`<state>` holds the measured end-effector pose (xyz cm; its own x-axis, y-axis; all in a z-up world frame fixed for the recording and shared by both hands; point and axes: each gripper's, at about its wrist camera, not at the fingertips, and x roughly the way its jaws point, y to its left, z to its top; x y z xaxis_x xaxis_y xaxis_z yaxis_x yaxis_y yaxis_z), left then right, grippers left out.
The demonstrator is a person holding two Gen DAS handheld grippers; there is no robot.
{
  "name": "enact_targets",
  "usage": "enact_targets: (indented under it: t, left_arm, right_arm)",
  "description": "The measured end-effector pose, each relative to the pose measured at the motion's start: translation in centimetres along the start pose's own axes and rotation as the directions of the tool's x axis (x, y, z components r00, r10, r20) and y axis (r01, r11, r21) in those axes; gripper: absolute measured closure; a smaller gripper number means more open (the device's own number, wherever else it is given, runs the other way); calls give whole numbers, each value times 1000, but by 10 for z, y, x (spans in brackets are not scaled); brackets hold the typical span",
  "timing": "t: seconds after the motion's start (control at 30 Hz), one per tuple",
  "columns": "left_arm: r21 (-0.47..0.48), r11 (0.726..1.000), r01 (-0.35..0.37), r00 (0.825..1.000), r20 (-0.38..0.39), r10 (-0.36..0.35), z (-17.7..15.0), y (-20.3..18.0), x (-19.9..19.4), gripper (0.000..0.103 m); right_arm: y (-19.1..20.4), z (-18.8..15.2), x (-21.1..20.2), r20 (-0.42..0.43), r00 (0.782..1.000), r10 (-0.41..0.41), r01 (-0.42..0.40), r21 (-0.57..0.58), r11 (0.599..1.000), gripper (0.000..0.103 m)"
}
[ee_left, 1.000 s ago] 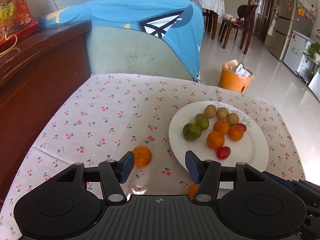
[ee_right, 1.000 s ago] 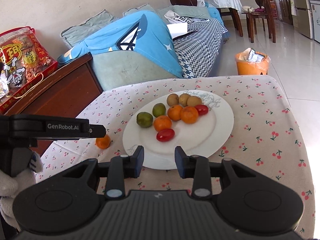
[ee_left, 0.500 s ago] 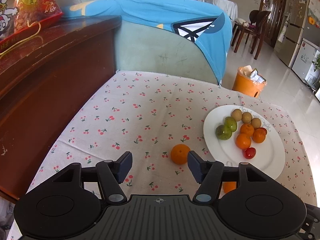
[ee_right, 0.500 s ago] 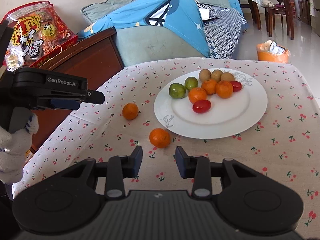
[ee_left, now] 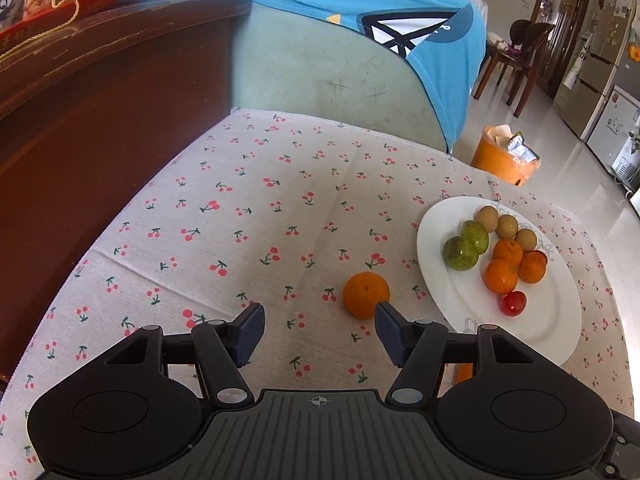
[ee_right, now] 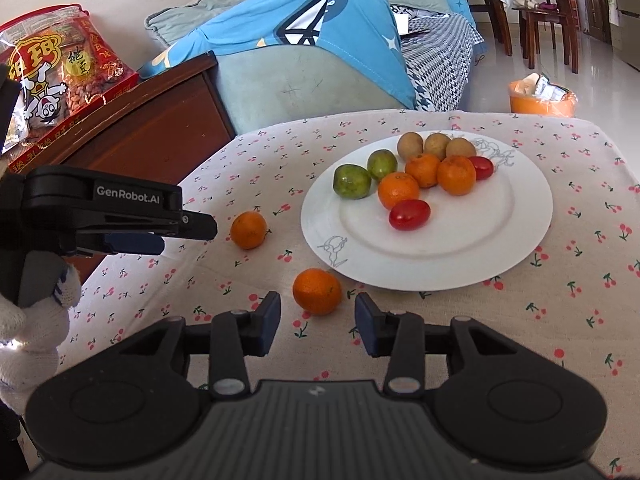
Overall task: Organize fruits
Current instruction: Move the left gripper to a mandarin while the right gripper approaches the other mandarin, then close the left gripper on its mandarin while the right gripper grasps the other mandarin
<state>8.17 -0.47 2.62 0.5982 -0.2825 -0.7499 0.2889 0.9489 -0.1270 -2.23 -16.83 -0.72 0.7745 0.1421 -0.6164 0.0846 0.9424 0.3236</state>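
Note:
A white plate point(ee_right: 520, 216) point(ee_left: 552, 320) on the cherry-print tablecloth holds several fruits: green ones, oranges, brown ones and red tomatoes. Two loose oranges lie on the cloth left of the plate. The far one point(ee_right: 248, 230) point(ee_left: 366, 294) sits just ahead of my left gripper's right finger. The near one point(ee_right: 317, 291) lies just ahead of my right gripper point(ee_right: 317, 322), between its fingers' line. My left gripper point(ee_left: 319, 330) is open and empty; it also shows in the right wrist view point(ee_right: 120, 220). My right gripper is open and empty.
A dark wooden cabinet point(ee_left: 100, 100) stands along the table's left edge with a red snack bag point(ee_right: 60, 76) on top. A sofa with a blue cloth point(ee_left: 360, 40) is behind the table. An orange bin point(ee_left: 504, 160) stands on the floor beyond.
Both grippers have pulled back and lifted from the plate. The left view has swung left, so the loose orange now sits by its right finger. The near orange has come into the right view.

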Motion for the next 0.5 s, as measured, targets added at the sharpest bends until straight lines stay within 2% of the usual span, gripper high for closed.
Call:
enact_targets:
  t: [0.23,0.43,0.5]
  left_arm:
    - [35,999,15,1000,3,-15,-1,-7,9,42]
    - [63,998,22,1000,14,-23,-1,-12,17,44]
    - [68,997,23,1000,14,-24,-1,-14,20,44]
  right_arm:
    - [2,-1,7,12,1000,-19,18,8,1000,62]
    - [4,0,11,10,1000,-12,12,3,1000,74]
    - [4,-1,10,8,1000,-11,11,-1,1000,74]
